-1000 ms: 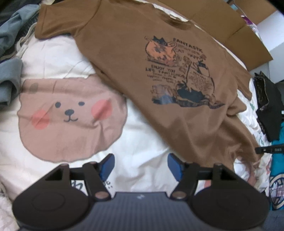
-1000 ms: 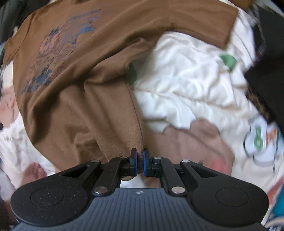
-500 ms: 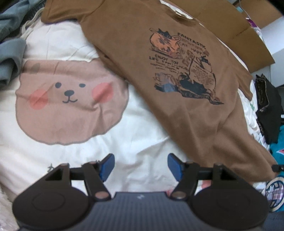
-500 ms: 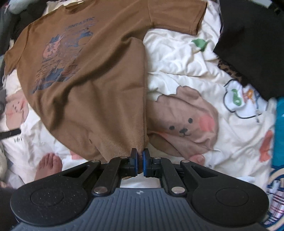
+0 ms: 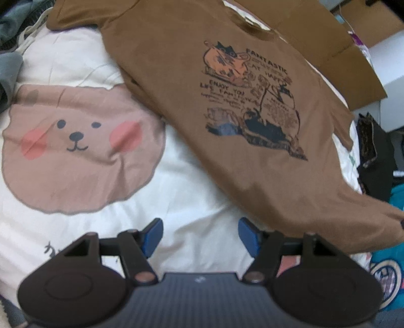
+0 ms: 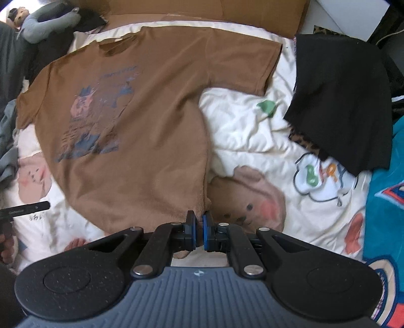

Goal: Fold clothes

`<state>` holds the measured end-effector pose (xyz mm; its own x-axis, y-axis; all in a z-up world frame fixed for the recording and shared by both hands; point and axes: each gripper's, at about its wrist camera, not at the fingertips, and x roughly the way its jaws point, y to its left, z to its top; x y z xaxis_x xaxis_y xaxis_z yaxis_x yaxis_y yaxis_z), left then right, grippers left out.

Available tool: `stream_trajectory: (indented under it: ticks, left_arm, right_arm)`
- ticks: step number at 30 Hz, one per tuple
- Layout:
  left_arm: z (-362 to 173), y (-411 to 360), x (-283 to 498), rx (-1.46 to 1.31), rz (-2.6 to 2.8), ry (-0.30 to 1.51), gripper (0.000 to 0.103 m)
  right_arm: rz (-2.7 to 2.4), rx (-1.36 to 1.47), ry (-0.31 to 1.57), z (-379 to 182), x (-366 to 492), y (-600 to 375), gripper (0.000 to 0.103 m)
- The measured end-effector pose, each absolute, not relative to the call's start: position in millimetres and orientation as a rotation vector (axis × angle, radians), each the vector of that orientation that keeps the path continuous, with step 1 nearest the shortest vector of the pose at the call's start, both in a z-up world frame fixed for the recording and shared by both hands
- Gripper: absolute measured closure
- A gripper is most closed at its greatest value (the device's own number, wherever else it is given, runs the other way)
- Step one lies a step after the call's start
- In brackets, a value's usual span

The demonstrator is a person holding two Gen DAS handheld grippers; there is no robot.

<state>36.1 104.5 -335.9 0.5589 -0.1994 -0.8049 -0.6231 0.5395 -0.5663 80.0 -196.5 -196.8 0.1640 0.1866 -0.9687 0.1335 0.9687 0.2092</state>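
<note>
A brown T-shirt (image 5: pixel 247 106) with a cat print lies face up on a white bedspread (image 5: pixel 192 201) with a bear face. My right gripper (image 6: pixel 198 228) is shut on the brown T-shirt (image 6: pixel 141 131) at its bottom hem corner and holds that corner up off the bed. The shirt's body slopes away from the pinch toward the collar at the far side. My left gripper (image 5: pixel 200 234) is open above the bare bedspread, with nothing between its blue pads; the shirt's hem passes just beyond its right fingertip (image 5: pixel 246 233).
A black garment (image 6: pixel 341 101) lies at the right of the bed over a leopard-print piece. Grey clothes (image 6: pixel 45 22) are heaped at the far left. Brown cardboard (image 6: pixel 202 10) stands behind the bed. A teal printed blanket (image 6: pixel 386 201) covers the right edge. A person's bare foot (image 6: pixel 75 243) shows below the hem.
My right gripper has risen with the hem corner, so the shirt has stretched out and the whole bed has come into view. The left gripper stays open, almost in place.
</note>
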Motion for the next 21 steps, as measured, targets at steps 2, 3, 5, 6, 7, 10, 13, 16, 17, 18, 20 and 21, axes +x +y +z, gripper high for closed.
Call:
stream_trajectory:
  ticks: [2,3,5,6,7,10,13,16,17,18,20,21]
  left_arm:
    - [-337.2,108.8,39.8,-1.025,0.314,0.964,0.035]
    - [-338.5,111.6,41.5,-1.044,0.316,0.952,0.035]
    - [-341.3,117.0,45.4,-1.084,0.321,0.928,0.035]
    - [-342.8,119.7,47.6,-1.102,0.323,0.917,0.035]
    - [-344.3,121.5,50.4,-1.113,0.326,0.909,0.035]
    - [-352.0,125.4,59.0,-1.142,0.342,0.894,0.035]
    - [-361.1,127.1,67.2,-1.213,0.333,0.862,0.035]
    - [-369.0,123.6,76.0,-1.247,0.305,0.85,0.041]
    - [-371.9,122.1,78.5,-1.253,0.295,0.857,0.05]
    - [-374.7,119.6,81.8,-1.259,0.283,0.861,0.059]
    - [-376.4,117.0,84.9,-1.27,0.252,0.86,0.091]
    - [-373.7,116.8,86.4,-1.258,0.248,0.863,0.093]
  right_arm:
    - [0.027,0.27,1.424,-203.1,85.8,-200.0,0.099]
    - [0.023,0.269,1.432,-205.9,87.9,-201.3,0.099]
    - [0.027,0.26,1.447,-210.3,89.3,-200.8,0.099]
    - [0.031,0.253,1.455,-212.3,89.5,-200.2,0.099]
    - [0.031,0.249,1.463,-214.2,89.0,-199.5,0.099]
    - [0.029,0.242,1.489,-222.7,85.7,-196.6,0.099]
    - [0.021,0.255,1.511,-231.9,82.1,-193.5,0.099]
    - [0.016,0.262,1.528,-238.9,78.7,-190.2,0.099]
    - [0.016,0.265,1.53,-240.1,78.5,-189.9,0.099]
    - [0.016,0.268,1.531,-241.2,78.2,-189.7,0.099]
    - [0.012,0.281,1.531,-242.5,78.3,-189.6,0.099]
    - [0.011,0.285,1.53,-242.9,79.0,-189.9,0.099]
